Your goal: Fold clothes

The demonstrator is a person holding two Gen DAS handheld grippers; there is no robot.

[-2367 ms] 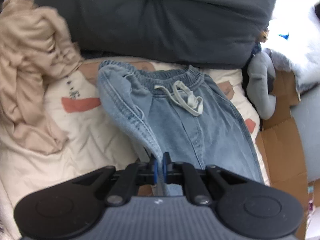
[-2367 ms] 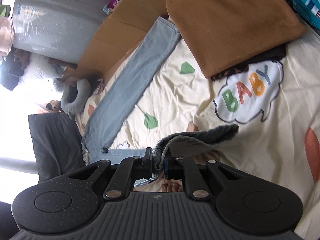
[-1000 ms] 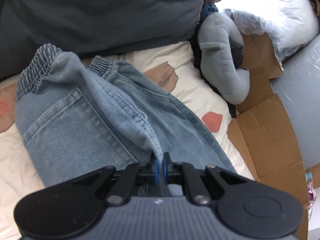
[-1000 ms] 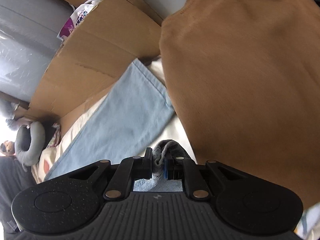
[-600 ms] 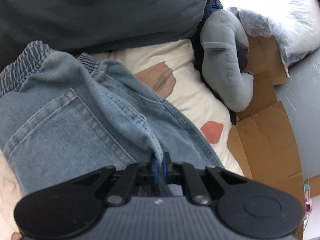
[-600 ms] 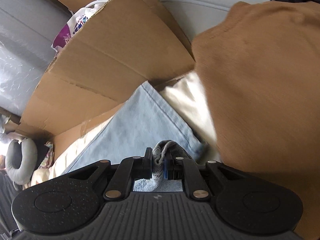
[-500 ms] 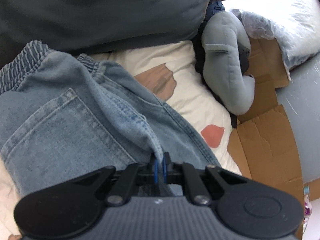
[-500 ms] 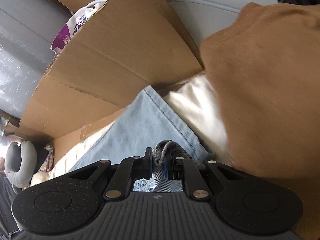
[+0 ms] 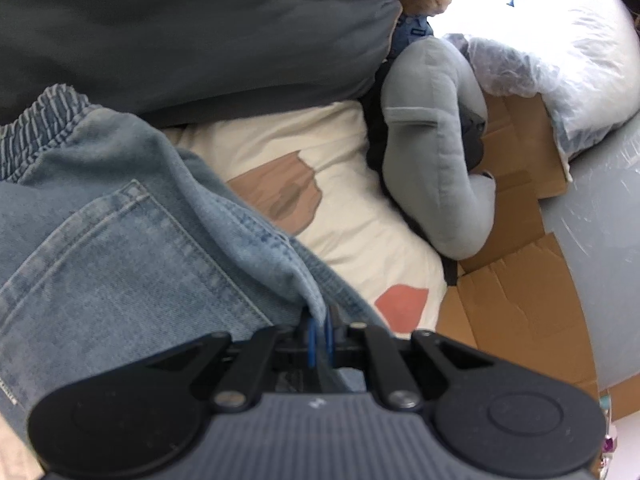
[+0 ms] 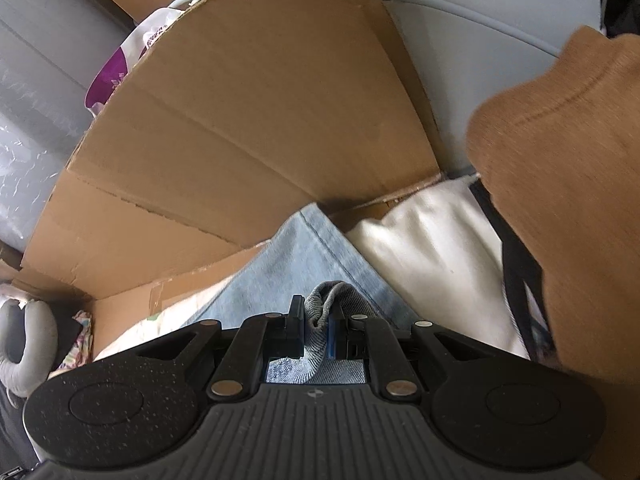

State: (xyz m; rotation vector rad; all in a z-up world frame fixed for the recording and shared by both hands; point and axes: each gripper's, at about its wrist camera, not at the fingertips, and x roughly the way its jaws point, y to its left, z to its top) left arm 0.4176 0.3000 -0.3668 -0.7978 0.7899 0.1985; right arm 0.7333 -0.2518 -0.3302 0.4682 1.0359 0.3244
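Light blue jeans [image 9: 112,248] lie on the cream bed cover [image 9: 344,184], back pocket up, with the elastic waistband at the far left. My left gripper [image 9: 318,322] is shut on a folded denim edge of them. In the right wrist view my right gripper [image 10: 320,320] is shut on a bunched denim hem, held just above the other jeans leg [image 10: 308,264], whose end reaches the cardboard.
A dark grey pillow [image 9: 192,28] lies behind the jeans. A grey plush toy [image 9: 436,152] and flattened cardboard [image 9: 516,288] border the bed on the right. In the right wrist view, a cardboard sheet [image 10: 240,120] stands ahead and a brown folded garment [image 10: 568,184] lies right.
Both grippers have carried their denim edges sideways across the bed. The left one drew nearer the plush toy. The right one passed the brown garment and now faces the cardboard.
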